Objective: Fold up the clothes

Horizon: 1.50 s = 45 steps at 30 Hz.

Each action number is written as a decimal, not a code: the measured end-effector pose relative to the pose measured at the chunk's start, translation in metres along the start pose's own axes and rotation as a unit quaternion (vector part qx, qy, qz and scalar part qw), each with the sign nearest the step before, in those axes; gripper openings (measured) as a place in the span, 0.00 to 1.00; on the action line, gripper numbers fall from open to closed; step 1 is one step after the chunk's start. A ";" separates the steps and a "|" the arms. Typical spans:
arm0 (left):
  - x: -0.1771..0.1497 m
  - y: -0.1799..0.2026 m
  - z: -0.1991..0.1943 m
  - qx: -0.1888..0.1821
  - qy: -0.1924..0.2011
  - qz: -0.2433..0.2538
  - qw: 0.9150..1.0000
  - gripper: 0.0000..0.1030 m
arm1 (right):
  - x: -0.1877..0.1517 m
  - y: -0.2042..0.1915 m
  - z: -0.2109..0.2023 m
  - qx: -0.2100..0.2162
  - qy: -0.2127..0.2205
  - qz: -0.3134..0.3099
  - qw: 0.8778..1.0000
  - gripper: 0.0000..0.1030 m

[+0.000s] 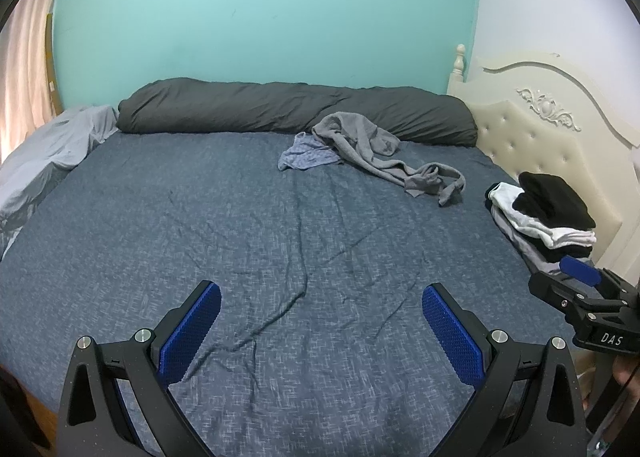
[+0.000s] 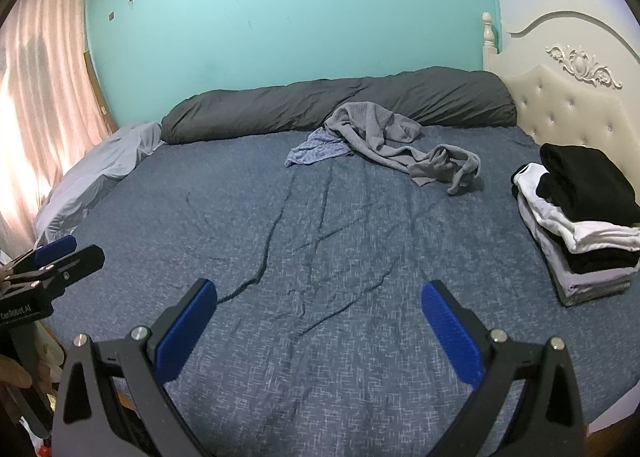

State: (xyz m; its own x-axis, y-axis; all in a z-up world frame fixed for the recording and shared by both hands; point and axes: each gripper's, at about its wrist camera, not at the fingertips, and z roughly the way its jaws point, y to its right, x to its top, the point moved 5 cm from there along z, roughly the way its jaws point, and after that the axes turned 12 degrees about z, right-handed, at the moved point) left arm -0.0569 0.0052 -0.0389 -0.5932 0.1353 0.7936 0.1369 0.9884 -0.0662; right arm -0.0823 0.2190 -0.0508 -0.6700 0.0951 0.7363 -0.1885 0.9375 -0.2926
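Note:
A crumpled grey garment lies at the far side of the bed, partly over a light blue patterned garment. A stack of folded black, white and grey clothes sits at the right, by the headboard. My left gripper is open and empty above the near part of the bed. My right gripper is open and empty too, beside the left one; it also shows at the right edge of the left wrist view.
The bed has a blue-grey sheet. A long dark grey bolster lies along the turquoise wall. A pale grey sheet is bunched at the left. A cream headboard stands at the right.

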 end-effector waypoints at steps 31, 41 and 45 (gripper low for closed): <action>-0.006 -0.042 0.229 -0.018 -0.061 -0.029 0.998 1.00 | 0.088 0.142 0.241 -0.131 -0.072 -0.048 0.988 1.00; 0.003 -0.047 0.317 -0.045 -0.080 -0.050 0.995 1.00 | 0.165 0.188 0.338 -0.163 -0.071 -0.079 0.981 1.00; 0.010 -0.041 0.339 -0.055 -0.080 -0.043 0.994 1.00 | 0.192 0.203 0.370 -0.194 -0.062 -0.111 0.973 1.00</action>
State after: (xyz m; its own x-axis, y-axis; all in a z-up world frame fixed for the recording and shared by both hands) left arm -0.3371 -0.0105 -0.2331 -0.7239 0.0694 0.6864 0.1611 0.9844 0.0704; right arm -0.5147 0.3034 -0.1945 -0.7302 -0.1430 0.6682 -0.0703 0.9884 0.1347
